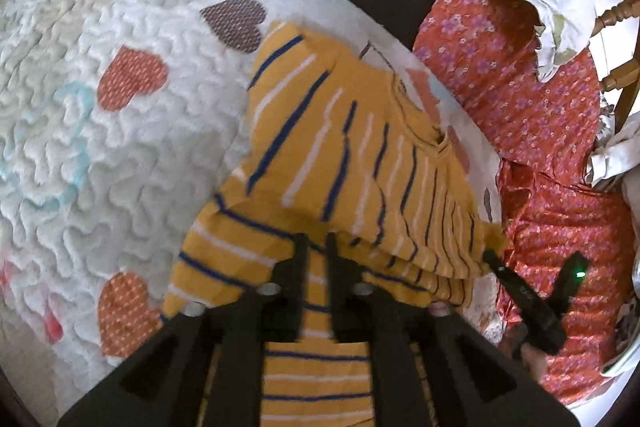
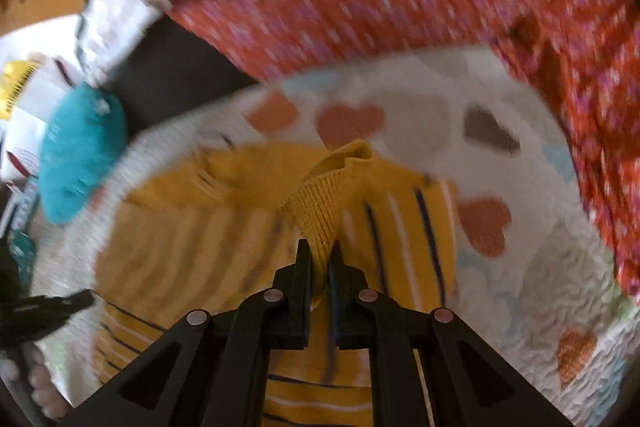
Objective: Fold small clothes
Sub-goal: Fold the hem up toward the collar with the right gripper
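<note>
Mustard-yellow knit top with blue and white stripes (image 1: 352,131) lies on the white quilted bedspread with heart patches (image 1: 100,147), partly lifted and doubling over itself. Left gripper (image 1: 316,247) has its jaws drawn close on a striped fold of the top near the camera. Right gripper (image 2: 318,255) is closed the same way on a ribbed plain-yellow edge, probably a cuff or hem, which stands up in a small peak beyond its tips.

Judging by the doubled layer, a fold is under way. To do it well, both grips should travel together at the same height, so the lifted edge stays straight and taut between them. Landing that edge square on the layer below matters more than speed; the stripes give a handy check for alignment. Letting go should wait until the cloth rests flat.

Orange-red floral fabric (image 1: 532,99) lies to the right, near the top, and could catch the moving edge. A teal cloth (image 2: 80,155) sits at the far side, well apart.
</note>
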`<state>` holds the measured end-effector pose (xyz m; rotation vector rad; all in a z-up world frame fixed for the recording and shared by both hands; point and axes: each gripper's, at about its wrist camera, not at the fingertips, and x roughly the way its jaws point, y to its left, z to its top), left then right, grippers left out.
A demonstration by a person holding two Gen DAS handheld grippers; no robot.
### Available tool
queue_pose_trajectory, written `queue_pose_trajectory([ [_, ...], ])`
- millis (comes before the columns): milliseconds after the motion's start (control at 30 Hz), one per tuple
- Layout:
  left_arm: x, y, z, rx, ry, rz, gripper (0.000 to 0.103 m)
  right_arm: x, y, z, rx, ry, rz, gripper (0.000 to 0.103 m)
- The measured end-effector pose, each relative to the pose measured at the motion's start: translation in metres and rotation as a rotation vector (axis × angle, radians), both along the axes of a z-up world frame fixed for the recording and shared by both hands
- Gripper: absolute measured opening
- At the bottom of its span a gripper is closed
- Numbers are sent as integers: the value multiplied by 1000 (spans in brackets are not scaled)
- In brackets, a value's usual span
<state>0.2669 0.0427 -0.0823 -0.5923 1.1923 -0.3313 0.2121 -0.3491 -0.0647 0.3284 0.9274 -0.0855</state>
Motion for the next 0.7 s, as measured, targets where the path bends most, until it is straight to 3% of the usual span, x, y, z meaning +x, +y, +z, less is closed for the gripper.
queue_pose_trajectory([
  [67,5,10,0,5,-3,31,52,-6,-11,-12,27,26,-26,13],
  [233,23,22,16,40,-53,77,54,-38,-40,0,82,-30,-103,20],
  [367,45,-7,18,257,-72,19,54,-52,-59,12,83,-77,-148,20],
  [533,68,-41,-14,633,-24,-90,54,-36,-51,10,95,-56,-119,20],
  [700,65,-38,-24,655,-31,-100,57,-13,-22,7,-7,-46,-97,21],
])
